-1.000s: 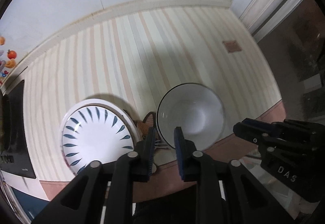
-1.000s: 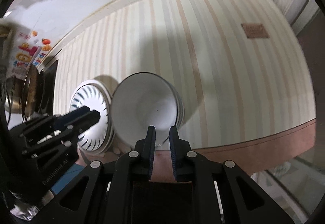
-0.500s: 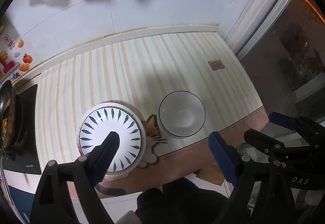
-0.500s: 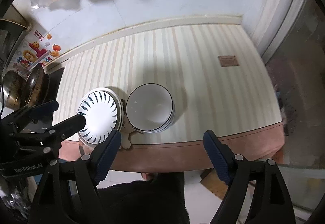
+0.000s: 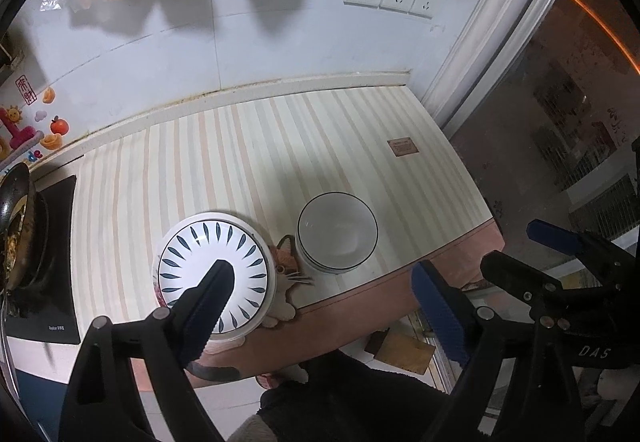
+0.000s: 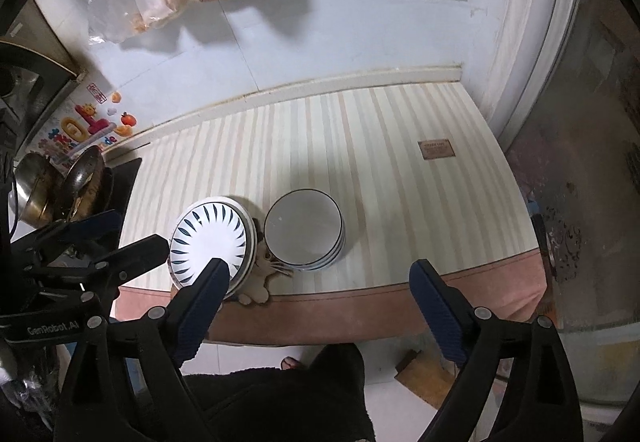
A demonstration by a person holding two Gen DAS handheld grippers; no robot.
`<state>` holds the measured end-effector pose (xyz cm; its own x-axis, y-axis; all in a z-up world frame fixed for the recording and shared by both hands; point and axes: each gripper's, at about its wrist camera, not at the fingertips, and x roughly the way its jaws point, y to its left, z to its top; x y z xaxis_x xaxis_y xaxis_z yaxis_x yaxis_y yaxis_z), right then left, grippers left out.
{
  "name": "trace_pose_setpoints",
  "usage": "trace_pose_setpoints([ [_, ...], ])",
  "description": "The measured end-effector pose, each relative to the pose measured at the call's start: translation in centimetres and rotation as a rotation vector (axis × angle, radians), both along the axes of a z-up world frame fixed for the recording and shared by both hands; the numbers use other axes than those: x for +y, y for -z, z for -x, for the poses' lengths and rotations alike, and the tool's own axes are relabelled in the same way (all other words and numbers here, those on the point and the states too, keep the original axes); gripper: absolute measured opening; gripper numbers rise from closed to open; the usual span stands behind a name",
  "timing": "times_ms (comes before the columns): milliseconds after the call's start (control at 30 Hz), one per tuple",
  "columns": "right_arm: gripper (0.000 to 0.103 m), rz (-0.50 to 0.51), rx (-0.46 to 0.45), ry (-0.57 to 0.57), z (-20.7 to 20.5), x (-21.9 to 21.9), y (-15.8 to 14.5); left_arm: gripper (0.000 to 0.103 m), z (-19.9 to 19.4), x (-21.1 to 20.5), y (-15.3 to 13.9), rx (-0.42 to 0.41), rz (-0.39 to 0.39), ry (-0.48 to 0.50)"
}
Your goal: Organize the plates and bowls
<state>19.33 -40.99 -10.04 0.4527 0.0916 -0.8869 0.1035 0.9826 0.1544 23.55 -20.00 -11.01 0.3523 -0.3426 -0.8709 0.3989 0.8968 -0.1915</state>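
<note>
- Left gripper (image 5: 320, 294): jaws spread wide, nothing between them, held high above the front edge of the counter (image 5: 280, 145). In its own view its left finger overlaps the plates; its right finger hangs off the front edge over the floor.
- Right gripper (image 6: 316, 290): also released, jaws wide and empty, held above and in front of the counter's front edge. The left gripper shows at the left of the right wrist view, the right gripper (image 5: 516, 250) at the right of the left wrist view.
- Plates (image 5: 216, 262): a stack with a blue leaf-patterned plate on top, at the counter's front edge, toward the left; the near rim looks to reach or slightly overhang the edge.
- Bowls (image 5: 338, 232): nested white bowls with a dark rim, just right of the plates, near the front edge, close to them but apart.
- Cat trivet (image 5: 286, 274): lies between the two stacks, partly under them, its lower end over the front edge.
- Open room: the striped counter behind and right of the stacks is bare up to the wall and right edge, save a small brown label (image 5: 403, 146) near the right edge.
- Stove (image 5: 52, 266) with a pan (image 5: 16, 226) borders the counter's left end.
</note>
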Motion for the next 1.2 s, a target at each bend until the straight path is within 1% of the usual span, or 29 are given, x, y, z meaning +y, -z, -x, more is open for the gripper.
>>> trace_pose_setpoints([
  [167,0.094,-0.003,0.008,-0.006,-0.6,-0.1,0.3,0.091,-0.3,-0.4,0.2,-0.012,-0.01,0.008],
  [333,0.094,-0.026,0.04,-0.006,-1.9,-0.8,2.4,0.091,-1.6,-1.2,2.0,0.009,-0.041,-0.003],
  [400,0.094,-0.045,0.054,-0.007,-2.7,-1.3,3.6,0.091,-2.4,-1.7,3.2,0.018,-0.064,-0.009],
  [533,0.094,-0.102,0.077,-0.003,-4.6,-2.4,7.1,0.091,-4.3,-2.4,5.8,0.049,-0.074,-0.015],
  [667,0.094,-0.174,0.114,0.007,-6.9,-3.7,11.6,0.091,-6.7,-3.2,9.0,0.101,-0.095,-0.021],
  [767,0.094,-0.257,0.176,0.023,-8.7,-4.7,16.0,0.091,-8.8,-3.7,11.7,0.161,-0.099,-0.03],
  [833,0.094,-0.31,0.208,0.03,-9.6,-5.3,18.7,0.091,-10.5,-4.0,13.8,0.219,-0.087,-0.036],
  [933,0.094,-0.38,0.252,0.045,-10.8,-6.0,22.6,0.091,-12.8,-4.3,17.5,0.337,-0.061,-0.055],
  [1000,0.094,-0.423,0.281,0.054,-11.5,-6.3,24.7,0.089,-13.9,-4.5,20.0,0.426,-0.032,-0.052],
  [1033,0.094,-0.453,0.293,0.056,-11.8,-6.4,25.7,0.087,-14.3,-4.6,20.7,0.448,-0.023,-0.052],
  [1067,0.094,-0.491,0.306,0.058,-12.2,-6.5,27.0,0.087,-14.6,-4.8,21.7,0.477,-0.005,-0.045],
  [1200,0.094,-0.581,0.331,0.045,-13.0,-6.4,29.9,0.087,-15.1,-5.4,24.4,0.561,0.027,-0.027],
])
